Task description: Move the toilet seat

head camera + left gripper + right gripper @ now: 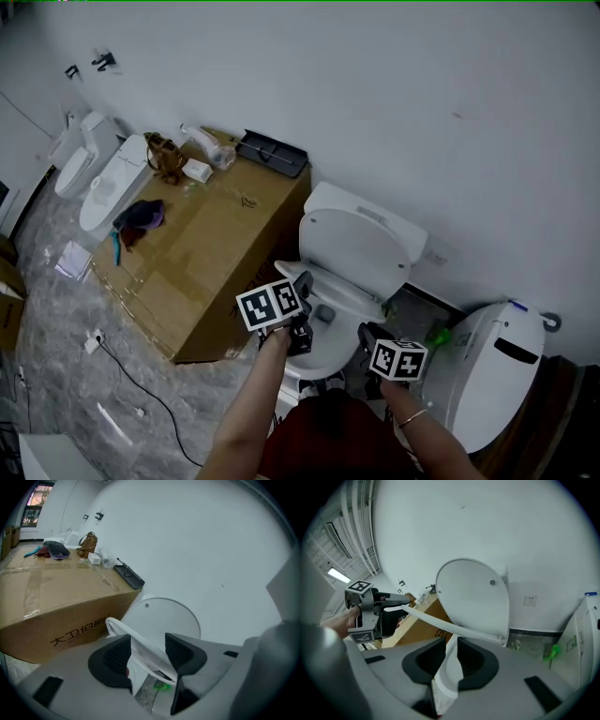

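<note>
Grey left claw (147,656), right claw (449,656): black ridged pads (117,656), black-white marker cubes (272,306); bracelet (412,418) on right wrist.

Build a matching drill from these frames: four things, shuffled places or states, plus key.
Things:
1. toilet seat
2. toilet lid
3. brown handbag
4. black tray

Places or states:
a. on the cardboard box, at the corner nearest the lid
b. lifted partway, tilted
c. on the box's end farthest from the lid
d. upright against the wall

Pairs: 1-b, 2-d, 3-c, 4-a
</note>
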`<action>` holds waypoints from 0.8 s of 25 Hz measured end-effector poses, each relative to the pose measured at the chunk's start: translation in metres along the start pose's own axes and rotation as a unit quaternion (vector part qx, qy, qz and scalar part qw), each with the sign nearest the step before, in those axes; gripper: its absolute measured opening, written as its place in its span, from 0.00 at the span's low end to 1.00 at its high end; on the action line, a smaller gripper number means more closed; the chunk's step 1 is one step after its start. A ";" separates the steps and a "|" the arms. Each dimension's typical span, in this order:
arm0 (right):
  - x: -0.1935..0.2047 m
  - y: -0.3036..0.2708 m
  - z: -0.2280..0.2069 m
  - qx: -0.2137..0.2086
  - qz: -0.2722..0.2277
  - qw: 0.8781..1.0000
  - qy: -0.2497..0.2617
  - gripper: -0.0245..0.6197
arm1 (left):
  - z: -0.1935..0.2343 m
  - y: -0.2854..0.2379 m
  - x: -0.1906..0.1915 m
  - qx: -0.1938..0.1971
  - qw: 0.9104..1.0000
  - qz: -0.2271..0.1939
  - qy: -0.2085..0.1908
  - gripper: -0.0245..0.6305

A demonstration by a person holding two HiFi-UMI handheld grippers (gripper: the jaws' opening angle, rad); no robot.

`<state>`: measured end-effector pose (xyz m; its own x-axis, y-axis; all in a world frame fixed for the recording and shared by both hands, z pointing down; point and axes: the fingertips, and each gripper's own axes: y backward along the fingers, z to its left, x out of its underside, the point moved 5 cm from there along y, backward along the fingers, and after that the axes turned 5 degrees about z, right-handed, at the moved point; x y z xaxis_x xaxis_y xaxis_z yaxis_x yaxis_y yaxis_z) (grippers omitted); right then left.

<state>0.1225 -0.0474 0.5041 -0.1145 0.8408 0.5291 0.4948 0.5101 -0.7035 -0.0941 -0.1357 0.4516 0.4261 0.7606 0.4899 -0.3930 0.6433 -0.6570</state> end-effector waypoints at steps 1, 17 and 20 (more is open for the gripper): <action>-0.002 0.000 -0.001 0.004 0.000 1.000 -0.002 0.17 | 0.000 0.000 -0.001 0.005 1.000 -0.002 0.006 0.35; -0.031 -0.004 -0.014 0.023 -0.014 1.000 -0.005 0.15 | -0.029 0.014 -0.016 0.041 0.989 -0.052 -0.134 0.31; -0.038 -0.004 -0.018 0.027 -0.016 1.000 -0.003 0.15 | -0.040 0.013 -0.013 0.049 0.982 -0.058 -0.171 0.25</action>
<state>0.1407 -0.0848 0.4957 -0.1342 0.8248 0.5493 0.4442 0.5455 -0.7107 -0.0725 -0.1404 0.4139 0.1811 0.6564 0.7324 -0.4416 0.7197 -0.5358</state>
